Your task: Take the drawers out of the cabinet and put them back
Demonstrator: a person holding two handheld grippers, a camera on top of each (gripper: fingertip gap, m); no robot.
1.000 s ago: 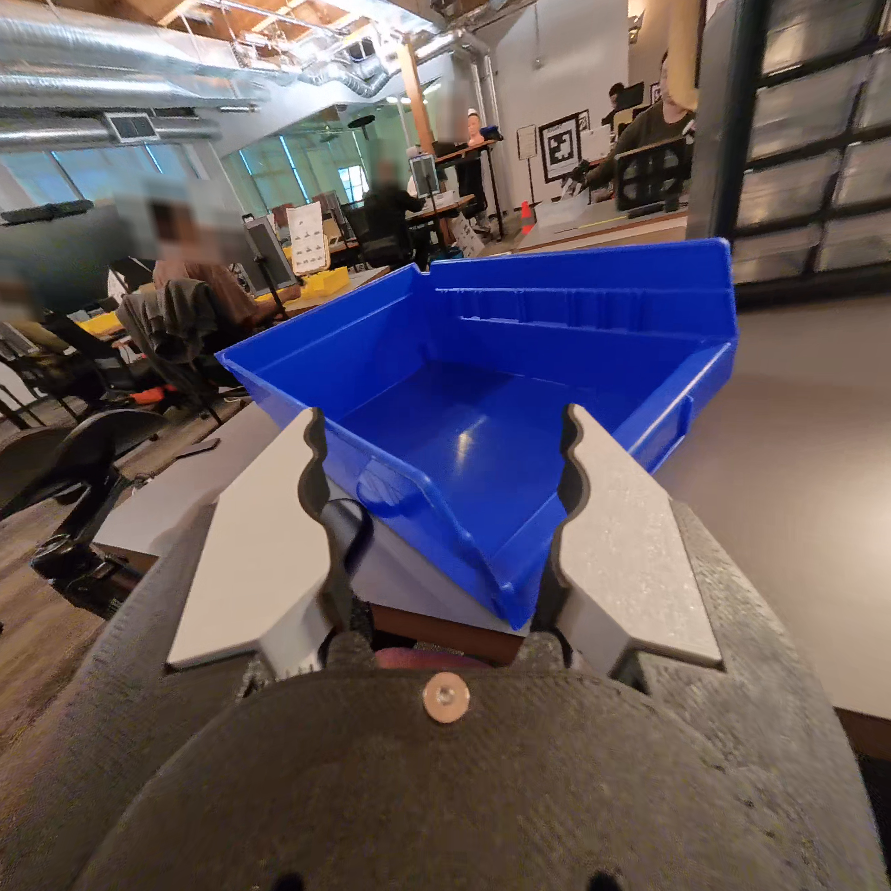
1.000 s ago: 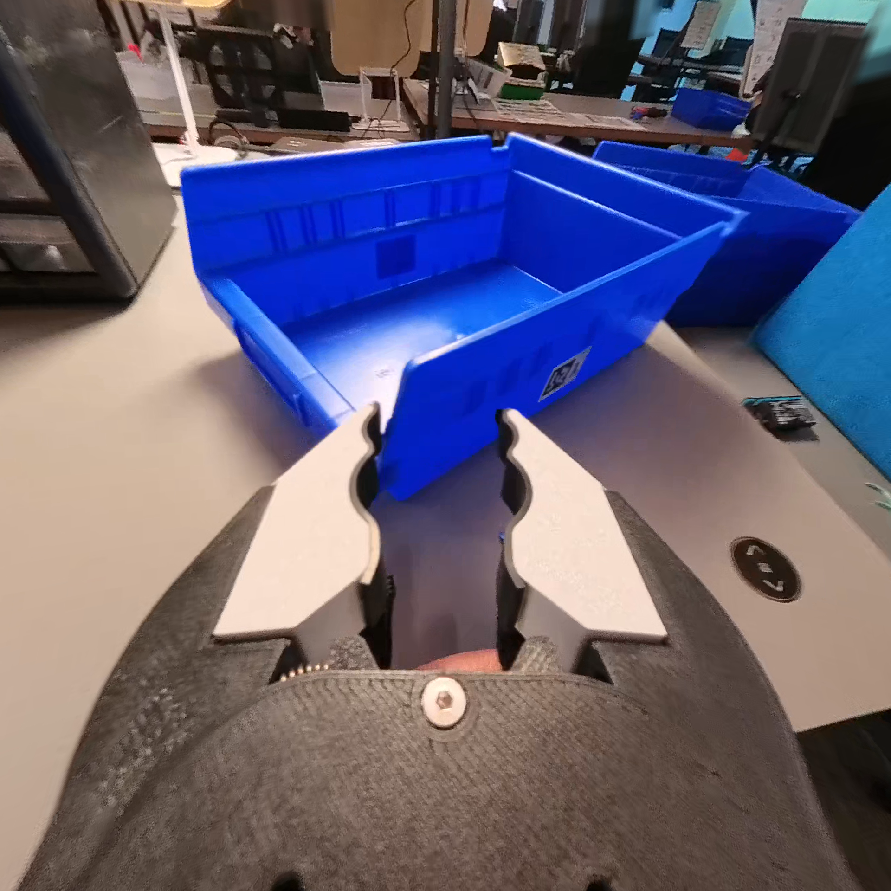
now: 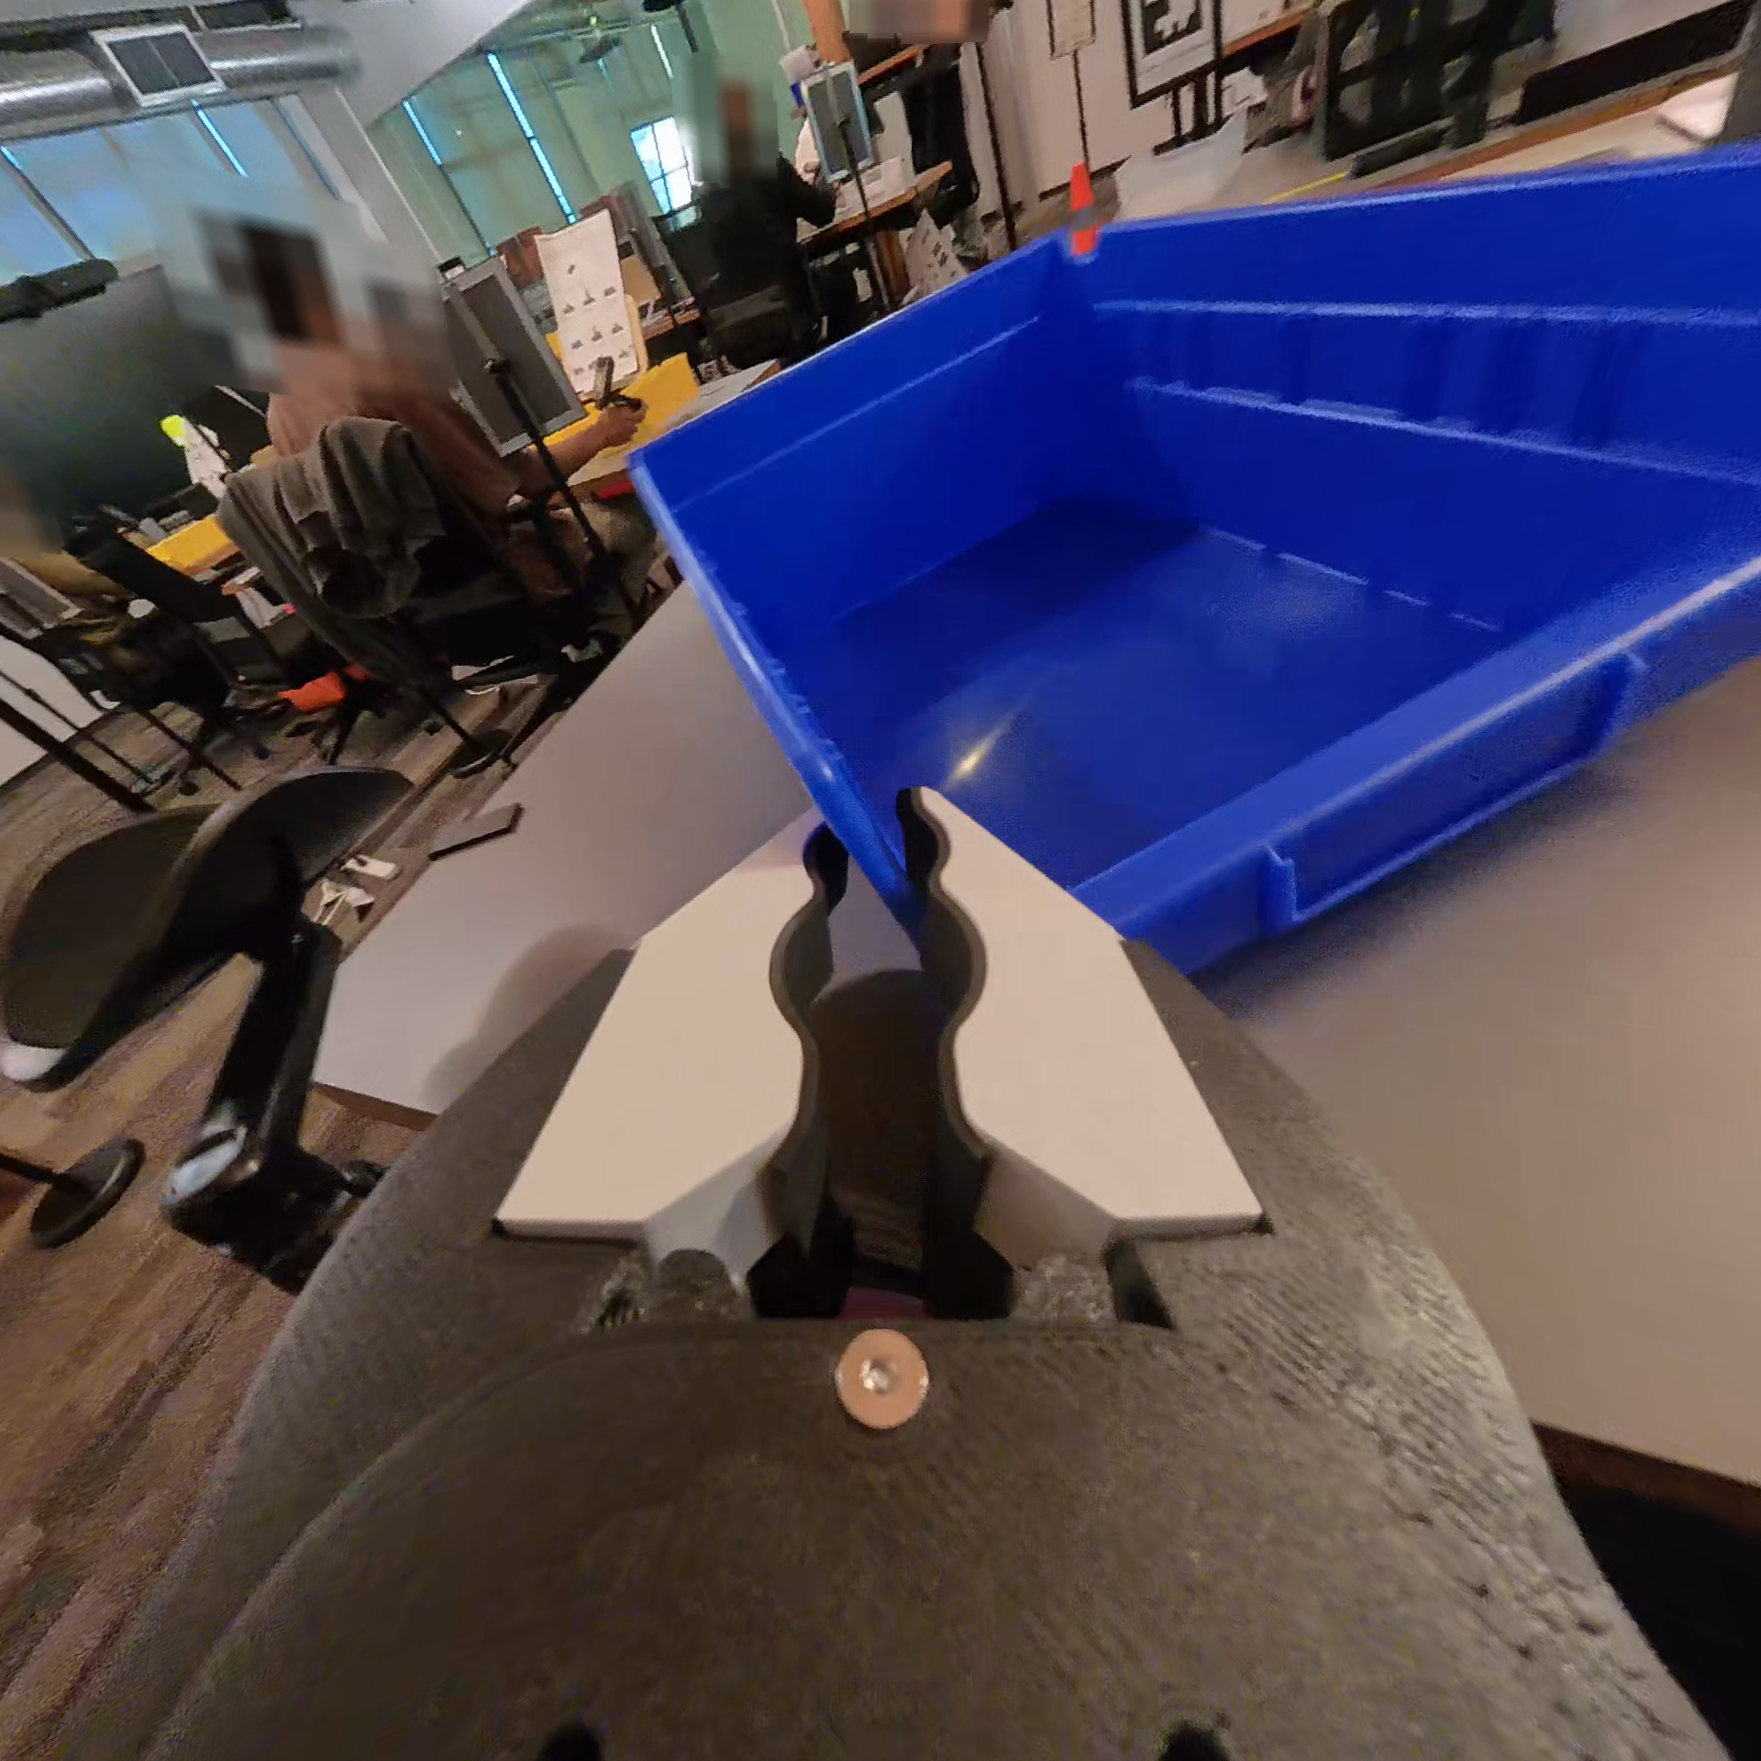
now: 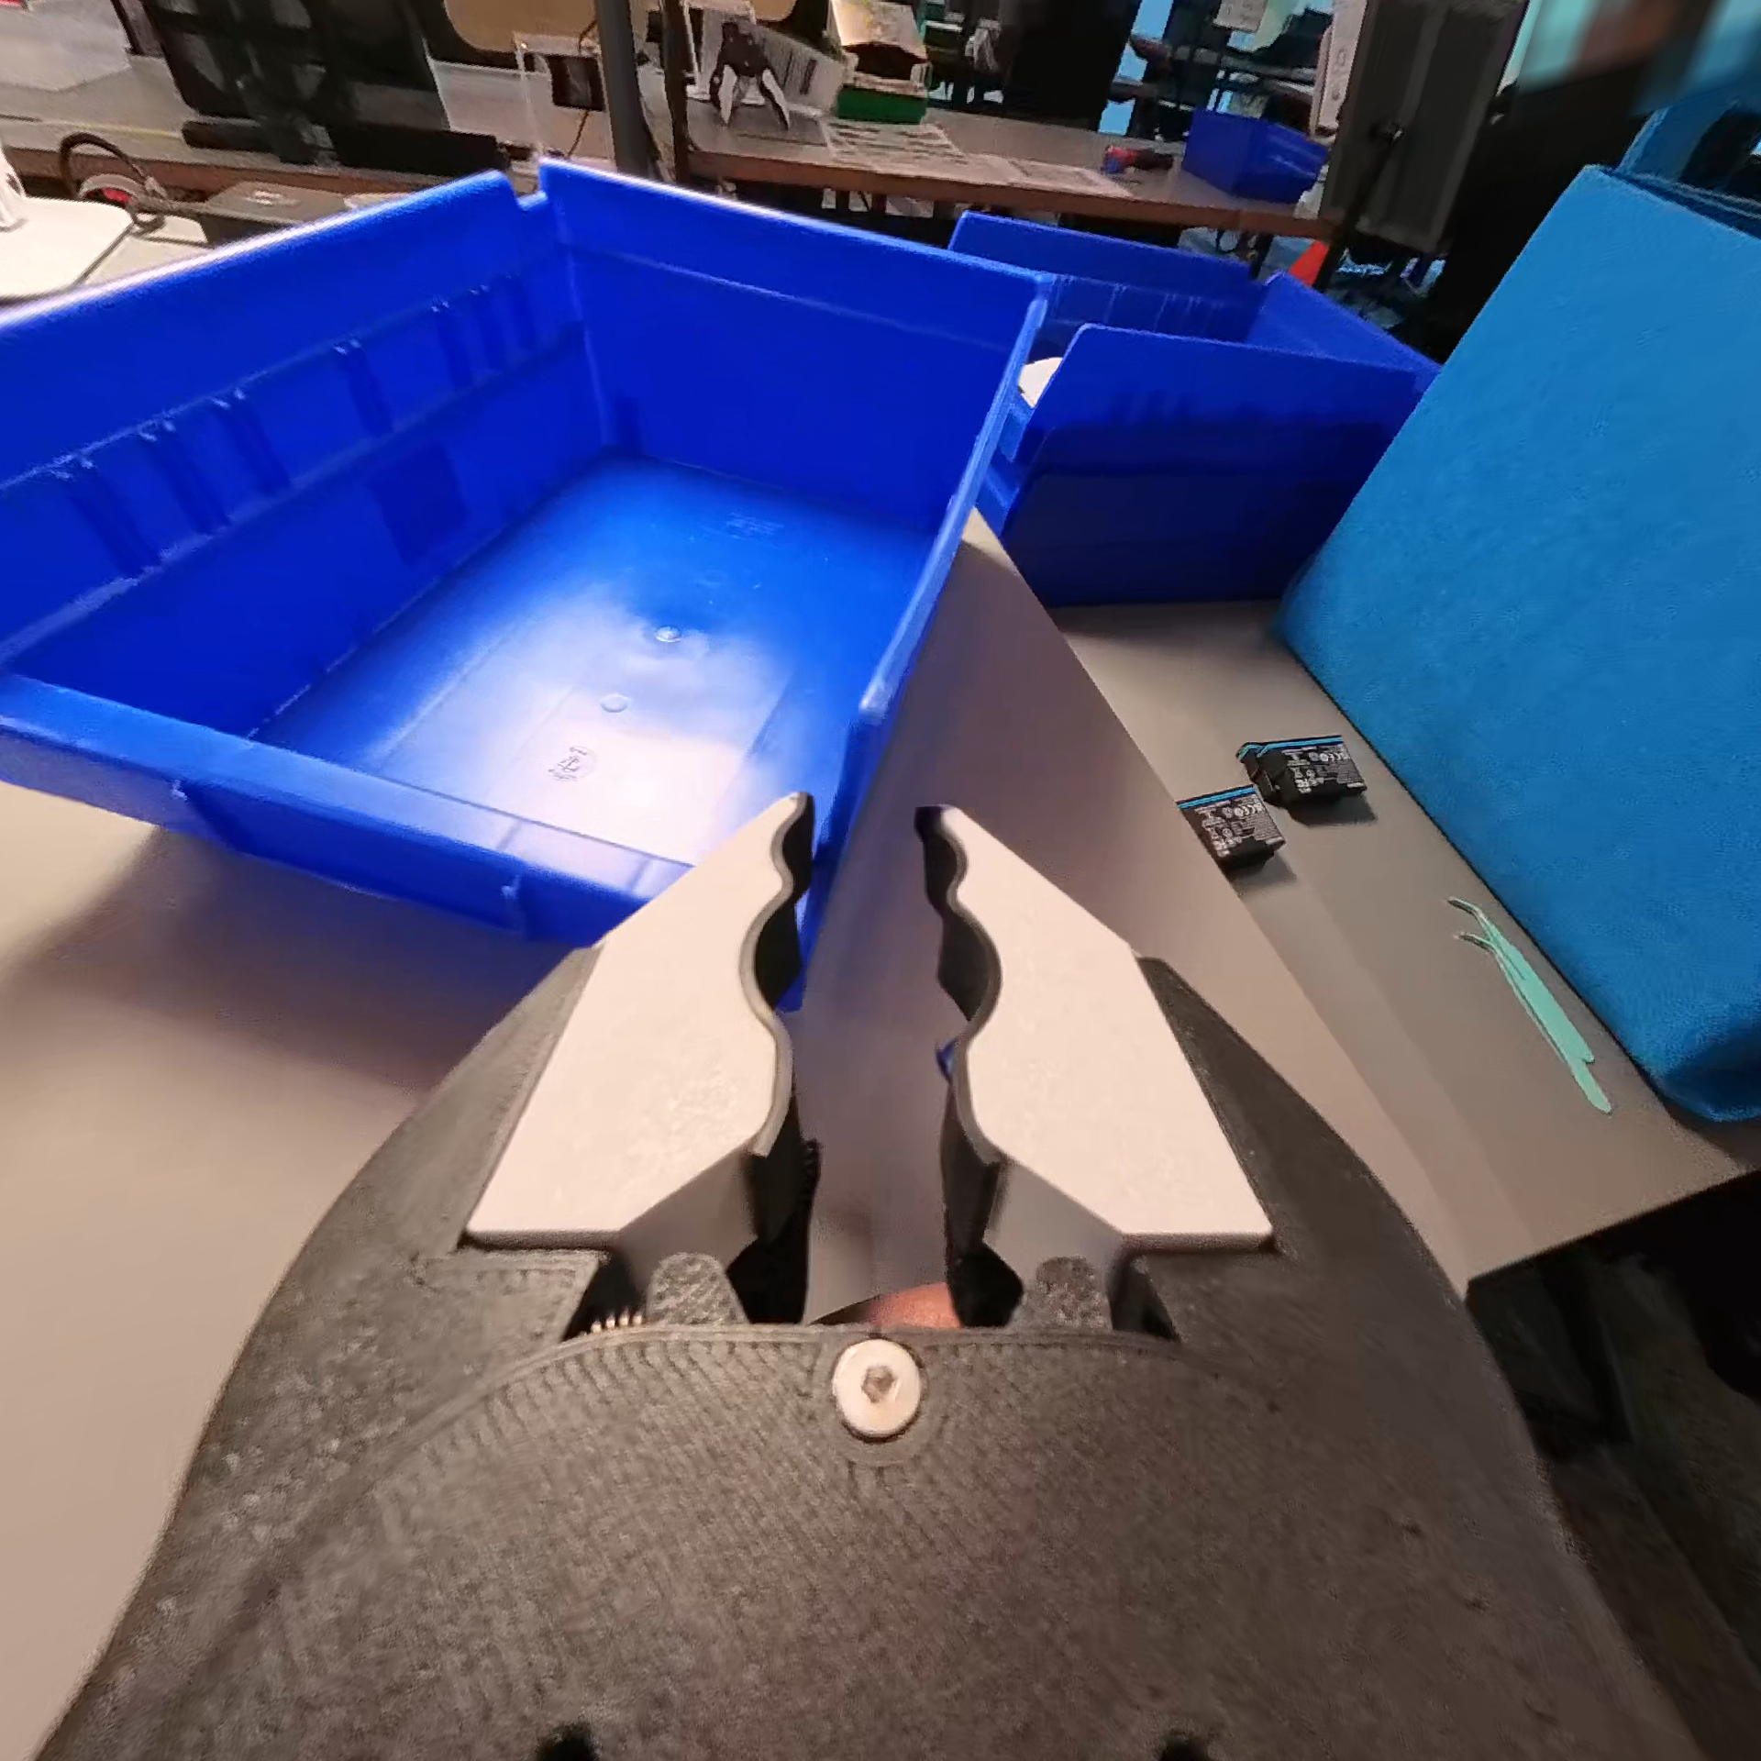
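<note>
Risked a twist or slip at the left gripper (image 3: 872, 829): pinched only a thin corner of the blue drawer (image 3: 1191, 667), with most of the load out toward 1 o'clock. Risked, further right, an uneven lift from a less certain hold at the right gripper (image 4: 862, 819). Could have dipped on that side, scraped the grey table (image 3: 1525, 1096) or knocked the second blue bin (image 4: 1191, 457) at 1 o'clock.

On the left: drawn nearly together and clamped on the rim of the drawer's side wall near its front corner, one pad inside, one outside. Stretched away empty from 12 to 3 o'clock, over the table.

On the right: parted narrowly, astride the opposite side wall. Lay close against the inner face with the left fingertip (image 4: 777, 858). Stood outside with the right fingertip (image 4: 962, 858), a grey strip showing beside the rim. Could not tell whether truly clamped there. Spread from 9 to 12 o'clock ahead of these fingers.
</note>
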